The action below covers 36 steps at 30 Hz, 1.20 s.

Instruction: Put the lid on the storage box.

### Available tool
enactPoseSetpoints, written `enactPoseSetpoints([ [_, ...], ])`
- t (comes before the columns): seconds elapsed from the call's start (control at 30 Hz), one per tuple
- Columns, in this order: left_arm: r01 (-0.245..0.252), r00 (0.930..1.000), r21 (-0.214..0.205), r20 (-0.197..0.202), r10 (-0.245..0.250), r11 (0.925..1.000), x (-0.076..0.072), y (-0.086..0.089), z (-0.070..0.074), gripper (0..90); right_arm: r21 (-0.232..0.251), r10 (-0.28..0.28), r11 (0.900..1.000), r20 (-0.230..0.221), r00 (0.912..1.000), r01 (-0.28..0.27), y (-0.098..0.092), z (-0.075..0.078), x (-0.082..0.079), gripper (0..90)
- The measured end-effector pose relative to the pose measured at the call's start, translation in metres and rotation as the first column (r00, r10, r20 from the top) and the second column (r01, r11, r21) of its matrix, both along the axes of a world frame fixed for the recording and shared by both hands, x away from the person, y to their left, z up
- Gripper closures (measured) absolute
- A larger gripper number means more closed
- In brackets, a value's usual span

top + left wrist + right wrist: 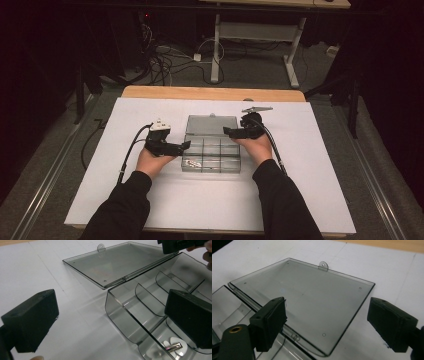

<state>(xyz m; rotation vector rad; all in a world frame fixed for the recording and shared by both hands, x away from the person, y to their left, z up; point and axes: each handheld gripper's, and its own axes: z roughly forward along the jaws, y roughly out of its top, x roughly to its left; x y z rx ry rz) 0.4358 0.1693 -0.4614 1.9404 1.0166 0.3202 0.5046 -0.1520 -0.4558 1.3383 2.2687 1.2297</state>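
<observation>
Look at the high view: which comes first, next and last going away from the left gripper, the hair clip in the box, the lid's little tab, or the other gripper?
From the left gripper:
1. Hair clip, in the box's near-left compartment, just beside it.
2. Lid tab, on the open lid's far edge.
3. Right gripper, across the box.
The last two are nearly too close to call.

smoky grey see-through box and lid lying on white sheet; black grippers showing; silver clip gleaming; tan table edge peeking.
</observation>
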Motion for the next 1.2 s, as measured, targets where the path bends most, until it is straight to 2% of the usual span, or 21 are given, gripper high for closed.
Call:
enactPoseSetpoints([
  [0.07, 0.002, 1.0, 0.003, 0.0, -0.002, 1.0, -0.001, -0.001, 0.0, 0.0, 0.006, -0.006, 1.0, -0.031, 0.9995, 0.006, 0.002, -0.002, 0.003, 15.6],
  [0.27, 0.01, 0.9999, 0.007, 0.006, -0.01, 0.9999, -0.002, -0.003, 0.0, 0.0, 0.033, -0.028, 0.999, -0.072, 0.997, 0.03, 0.004, -0.004, 0.005, 15.6],
  [0.4, 0.012, 0.9999, 0.01, 0.006, -0.012, 0.9999, -0.003, -0.003, 0.0, 0.0, 0.028, -0.044, 0.9985, -0.109, 0.9931, 0.048, 0.002, -0.009, 0.008, 12.8],
  [0.53, 0.009, 1.0, 0.01, 0.001, -0.009, 0.9999, -0.002, -0.002, -0.001, 0.0, 0.074, -0.045, 0.9957, -0.156, 0.9867, 0.057, -0.002, -0.014, 0.012, 13.2],
  [0.63, 0.004, 1.0, 0.011, -0.002, -0.004, 0.9999, -0.002, -0.003, -0.002, 0.0, 0.132, -0.012, 0.9905, -0.197, 0.9802, 0.038, -0.004, -0.016, 0.014, 18.9],
  [0.93, -0.008, 0.9999, 0.011, -0.008, 0.008, 0.9999, -0.002, -0.002, -0.001, 0.0, 0.185, 0.007, 0.9821, -0.225, 0.9743, 0.036, -0.005, -0.02, 0.014, 25.6],
  [1.07, -0.021, 0.9998, -0.008, -0.006, 0.021, 0.9997, 0.0, -0.001, 0.0, 0.0, 0.202, 0.003, 0.9786, -0.21, 0.9778, 0.041, -0.006, -0.02, 0.011, 29.0],
  [1.2, -0.027, 0.9996, -0.013, -0.012, 0.027, 0.9996, 0.0, -0.001, -0.001, 0.0, 0.206, 0.001, 0.9778, -0.175, 0.9845, 0.035, -0.006, -0.019, 0.007, 33.2],
])
